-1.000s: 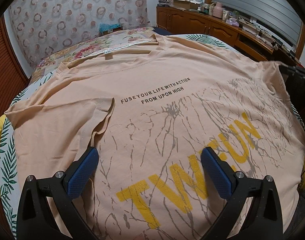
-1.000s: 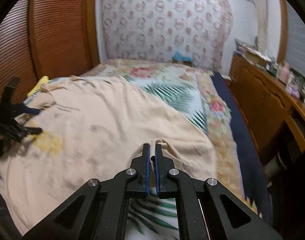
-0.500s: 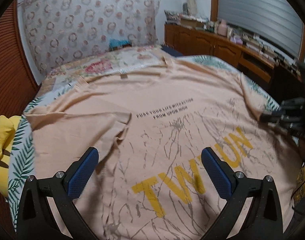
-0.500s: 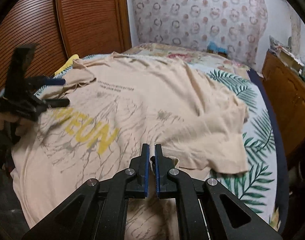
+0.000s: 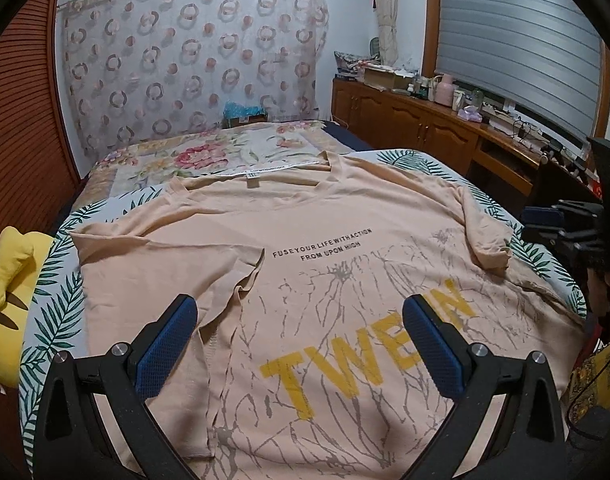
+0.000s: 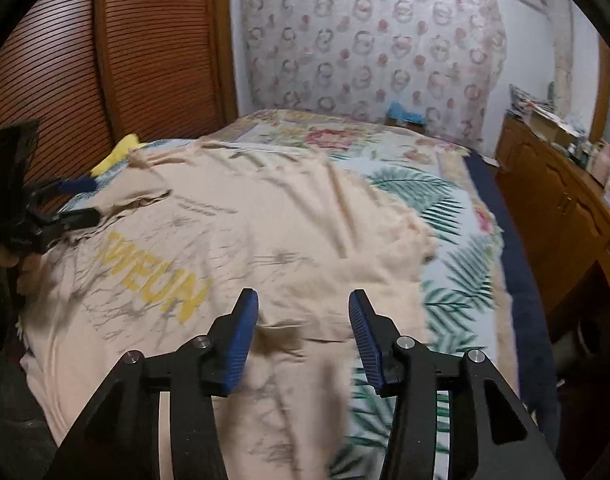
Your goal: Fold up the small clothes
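Observation:
A peach T-shirt (image 5: 325, 264) with yellow letters and a grey crack print lies spread front-up on the bed, both sleeves folded in over the body. My left gripper (image 5: 299, 320) hangs open above its lower left part, nothing between the pads. My right gripper (image 6: 303, 312) hovers over the shirt's (image 6: 265, 232) right hem edge; its jaws are opening and the pads stand apart from the cloth lying below them. The left gripper (image 6: 71, 200) also shows at the far left of the right wrist view, and the right gripper (image 5: 545, 220) at the right edge of the left wrist view.
The bed has a leaf-print sheet (image 6: 449, 248) and a floral cover (image 5: 193, 160) farther back. A yellow plush toy (image 5: 13, 280) lies at the left bed edge by a slatted wooden wardrobe (image 6: 145, 60). A cluttered wooden sideboard (image 5: 425, 128) runs along the right wall.
My right gripper, shut on the shirt's edge before, has opened and let the cloth drop onto the bed. The left gripper has risen and tilted, so more of the room shows.

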